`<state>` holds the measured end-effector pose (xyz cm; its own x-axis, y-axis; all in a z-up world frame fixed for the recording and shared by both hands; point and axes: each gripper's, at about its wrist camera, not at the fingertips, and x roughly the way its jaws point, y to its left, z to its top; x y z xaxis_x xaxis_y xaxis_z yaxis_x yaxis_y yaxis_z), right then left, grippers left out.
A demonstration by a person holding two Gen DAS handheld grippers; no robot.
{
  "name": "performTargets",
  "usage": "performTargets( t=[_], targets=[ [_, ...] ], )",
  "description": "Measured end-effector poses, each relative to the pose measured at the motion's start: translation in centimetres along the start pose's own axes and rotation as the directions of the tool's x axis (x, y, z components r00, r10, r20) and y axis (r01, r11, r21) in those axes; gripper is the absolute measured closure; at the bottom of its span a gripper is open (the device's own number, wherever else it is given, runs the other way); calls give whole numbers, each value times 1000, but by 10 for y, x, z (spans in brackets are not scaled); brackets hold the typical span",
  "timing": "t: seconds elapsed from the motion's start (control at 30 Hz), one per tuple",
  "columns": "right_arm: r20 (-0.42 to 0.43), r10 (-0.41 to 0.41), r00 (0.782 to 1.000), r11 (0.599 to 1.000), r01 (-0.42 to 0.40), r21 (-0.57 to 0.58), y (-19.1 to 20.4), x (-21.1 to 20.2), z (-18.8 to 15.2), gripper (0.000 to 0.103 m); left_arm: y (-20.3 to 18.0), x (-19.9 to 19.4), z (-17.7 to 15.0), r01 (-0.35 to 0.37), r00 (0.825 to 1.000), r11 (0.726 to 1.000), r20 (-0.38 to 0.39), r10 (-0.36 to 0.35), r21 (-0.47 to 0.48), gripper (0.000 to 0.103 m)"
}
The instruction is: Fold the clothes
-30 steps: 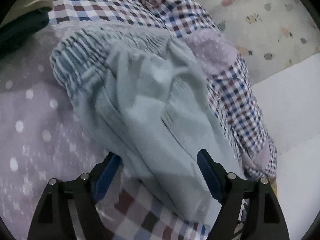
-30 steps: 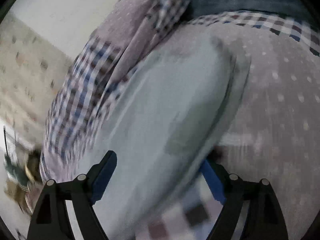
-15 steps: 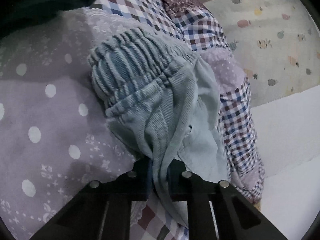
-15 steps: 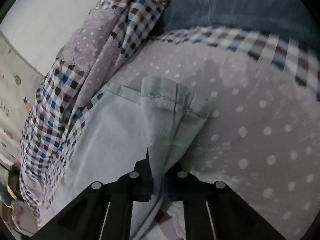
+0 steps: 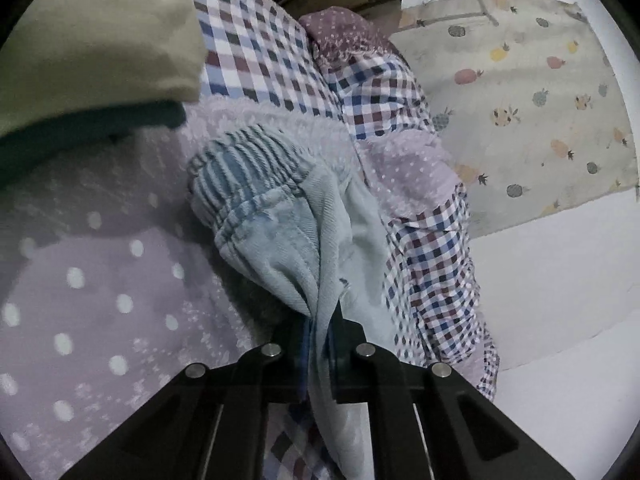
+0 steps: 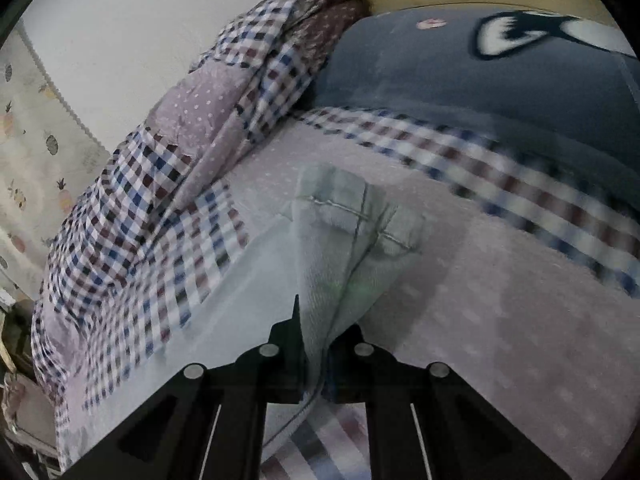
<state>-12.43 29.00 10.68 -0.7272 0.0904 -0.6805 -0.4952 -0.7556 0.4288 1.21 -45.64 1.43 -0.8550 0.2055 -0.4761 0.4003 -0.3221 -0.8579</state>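
Pale blue denim trousers (image 5: 288, 240) lie on a lilac dotted bedspread (image 5: 100, 288). Their gathered elastic waistband (image 5: 244, 172) shows in the left wrist view, bunched and lifted. My left gripper (image 5: 320, 340) is shut on a pinch of cloth just below that waistband. In the right wrist view the hem end of the trousers (image 6: 352, 216) rises in a fold, and my right gripper (image 6: 316, 344) is shut on the cloth beneath it. The stretch of trousers between the two grips is out of sight.
A checked and dotted quilt (image 5: 432, 240) hangs over the bed's edge beside the trousers. Folded beige and dark clothes (image 5: 100, 40) are stacked at the far left. A dark blue cushion (image 6: 460, 80) lies beyond the hem. A fruit-print mat (image 5: 540, 100) covers the floor.
Both grippers were open around the trousers a second ago and have since shut on the cloth. Both ends of the trousers have risen off the bedspread, bunching at the pinches.
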Motion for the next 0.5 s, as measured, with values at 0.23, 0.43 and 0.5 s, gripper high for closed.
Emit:
performTargets(
  t=[0.23, 0.43, 0.5],
  targets=[
    [-8, -38, 999, 997, 39, 73, -80, -96, -65, 97, 6, -55, -15, 22, 999, 1000, -45, -22, 9, 98],
    [-14, -38, 999, 991, 40, 127, -133, -169, -99, 97, 15, -111, -39, 22, 999, 999, -48, -20, 37, 98],
    [-5, -28, 1000, 991, 29, 128, -145, -195, -104, 97, 19, -128, -48, 11, 998, 998, -56, -8, 61, 98]
  ],
)
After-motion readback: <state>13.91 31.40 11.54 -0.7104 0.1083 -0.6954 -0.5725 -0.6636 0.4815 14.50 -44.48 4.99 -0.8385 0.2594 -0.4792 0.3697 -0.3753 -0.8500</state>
